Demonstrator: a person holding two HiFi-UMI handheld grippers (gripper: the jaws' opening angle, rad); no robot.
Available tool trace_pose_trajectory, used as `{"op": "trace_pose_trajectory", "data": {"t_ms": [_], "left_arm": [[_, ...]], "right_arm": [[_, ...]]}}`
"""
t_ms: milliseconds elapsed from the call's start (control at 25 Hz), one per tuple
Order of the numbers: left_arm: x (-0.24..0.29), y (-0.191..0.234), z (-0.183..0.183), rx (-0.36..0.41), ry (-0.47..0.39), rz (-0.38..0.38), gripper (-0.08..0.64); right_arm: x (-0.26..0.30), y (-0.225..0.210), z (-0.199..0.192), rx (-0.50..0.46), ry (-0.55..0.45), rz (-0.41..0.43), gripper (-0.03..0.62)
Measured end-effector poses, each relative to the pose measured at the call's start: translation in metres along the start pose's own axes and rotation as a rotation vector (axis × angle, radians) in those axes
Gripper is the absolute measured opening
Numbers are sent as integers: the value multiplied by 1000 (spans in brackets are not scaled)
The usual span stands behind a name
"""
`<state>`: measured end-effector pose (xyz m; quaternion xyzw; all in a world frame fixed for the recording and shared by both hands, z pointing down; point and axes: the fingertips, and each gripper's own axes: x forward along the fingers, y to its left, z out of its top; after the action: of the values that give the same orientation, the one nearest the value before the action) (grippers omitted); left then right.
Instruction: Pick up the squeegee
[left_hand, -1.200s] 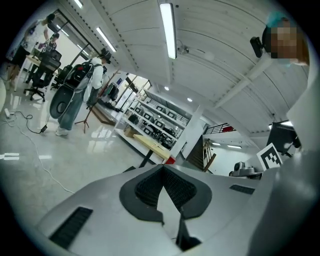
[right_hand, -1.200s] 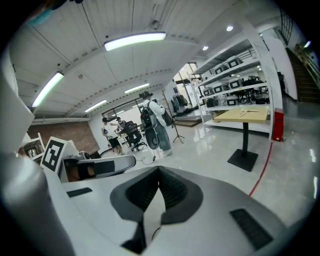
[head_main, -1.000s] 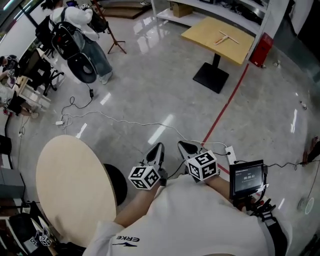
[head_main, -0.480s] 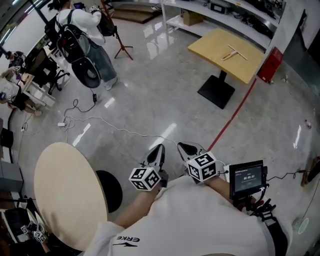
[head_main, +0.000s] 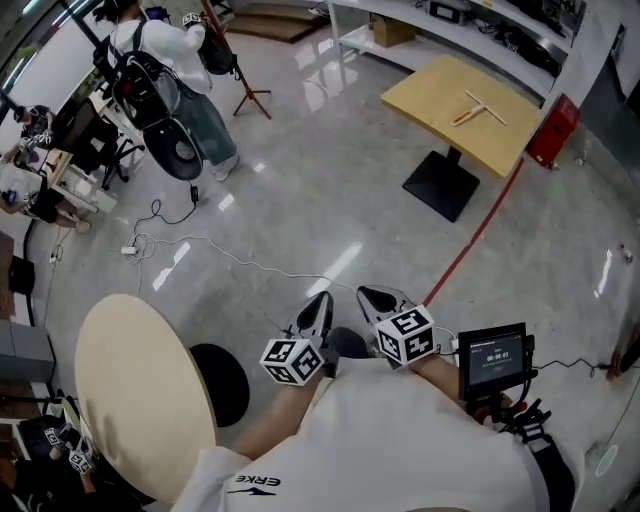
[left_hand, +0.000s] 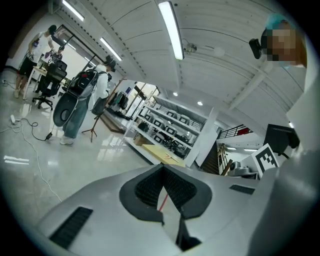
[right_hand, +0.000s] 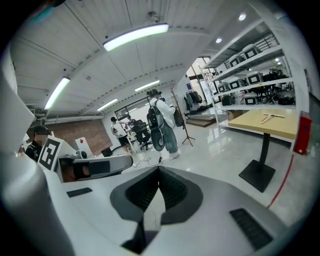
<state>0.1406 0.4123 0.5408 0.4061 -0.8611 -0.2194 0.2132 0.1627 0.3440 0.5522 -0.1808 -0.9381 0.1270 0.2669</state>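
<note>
Head view: the left tongs (head_main: 318, 308) and right tongs (head_main: 375, 297) are held side by side close to the wearer's body, above a glossy grey floor (head_main: 330, 190), each bearing its marker cube. Left gripper view and right gripper view: both pairs of jaws are closed together, pad against pad, with nothing between them. The squeegee (head_main: 478, 107) lies flat on a square yellow tabletop (head_main: 430, 90) on a black pedestal at upper right, well apart from both tongs; in the right gripper view it appears as a pale T-shape (right_hand: 270, 118). A red line (head_main: 470, 245) crosses the floor beside that pedestal. A round beige tabletop (head_main: 140, 390) stands at lower left, and a person (head_main: 165, 60) with a backpack stands at upper left.
</note>
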Motion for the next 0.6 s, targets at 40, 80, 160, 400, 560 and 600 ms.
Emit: {"op": "trace_pose_trajectory", "data": {"t_ms": [40, 80, 160, 400, 560, 600], "left_arm": [[4, 3, 2, 0, 4, -5, 3], [9, 5, 3, 0, 9, -12, 3], [22, 8, 6, 3, 23, -35, 3], [75, 26, 29, 7, 75, -110, 3], [107, 69, 55, 25, 116, -159, 3], [113, 73, 58, 27, 126, -173, 3]], "right_arm": [[4, -3, 2, 6, 0, -6, 5], [7, -7, 3, 13, 0, -13, 5], [14, -16, 6, 28, 1, -33, 5], [45, -48, 32, 60, -6, -96, 5], [94, -56, 58, 72, -17, -137, 5], [100, -58, 63, 72, -20, -149, 5]]}}
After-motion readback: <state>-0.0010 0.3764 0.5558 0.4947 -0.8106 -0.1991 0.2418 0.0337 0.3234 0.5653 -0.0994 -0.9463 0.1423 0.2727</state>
